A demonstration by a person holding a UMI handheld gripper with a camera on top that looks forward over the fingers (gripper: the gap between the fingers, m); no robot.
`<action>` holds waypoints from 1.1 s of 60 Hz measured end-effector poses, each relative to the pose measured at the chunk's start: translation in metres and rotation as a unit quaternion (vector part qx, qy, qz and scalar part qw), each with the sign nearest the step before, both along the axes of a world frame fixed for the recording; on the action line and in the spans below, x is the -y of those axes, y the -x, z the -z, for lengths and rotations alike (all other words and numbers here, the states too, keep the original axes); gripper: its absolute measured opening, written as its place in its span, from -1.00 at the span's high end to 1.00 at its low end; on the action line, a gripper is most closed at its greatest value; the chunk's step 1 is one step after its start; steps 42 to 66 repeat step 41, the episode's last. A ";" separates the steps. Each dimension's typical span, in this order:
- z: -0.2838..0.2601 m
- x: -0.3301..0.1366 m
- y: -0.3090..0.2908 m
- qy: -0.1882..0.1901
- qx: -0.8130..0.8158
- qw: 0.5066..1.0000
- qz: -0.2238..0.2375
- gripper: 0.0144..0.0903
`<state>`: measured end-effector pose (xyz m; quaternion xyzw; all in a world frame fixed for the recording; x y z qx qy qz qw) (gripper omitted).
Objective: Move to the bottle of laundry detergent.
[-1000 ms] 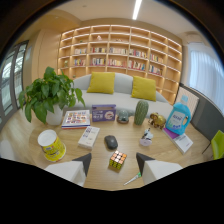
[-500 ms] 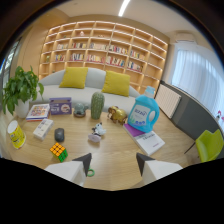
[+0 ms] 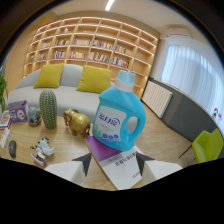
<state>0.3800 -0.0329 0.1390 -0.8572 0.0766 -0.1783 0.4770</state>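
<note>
My claw [image 3: 114, 161] hangs released over a wooden table [image 3: 65, 145], its two fingers spread apart with nothing held, aimed at a blue bottle of laundry detergent [image 3: 119, 121] standing upright just ahead of the fingertips. The bottle, white-capped and labelled on its front, sits beside a purple booklet [image 3: 100, 149] and a white leaflet [image 3: 124, 169] that lies partly between my fingers. To one side stand a gold animal figurine [image 3: 78, 122], a green cactus [image 3: 48, 108] and a small black-and-white toy [image 3: 42, 148]; behind them, a pale sofa with yellow cushions [image 3: 93, 78] and a wall of bookshelves [image 3: 85, 47].

The approach looks nearly finished: the bottle fills the middle of my view and lines up with the gap between the fingers. What remains, as I judge it, is a short, level advance straight forward, keeping the bottle centred and clearing the leaflet, stopping short of nudging the bottle over.
</note>
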 end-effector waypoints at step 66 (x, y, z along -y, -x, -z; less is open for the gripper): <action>0.034 -0.047 -0.040 -0.006 -0.017 1.000 0.007 -0.86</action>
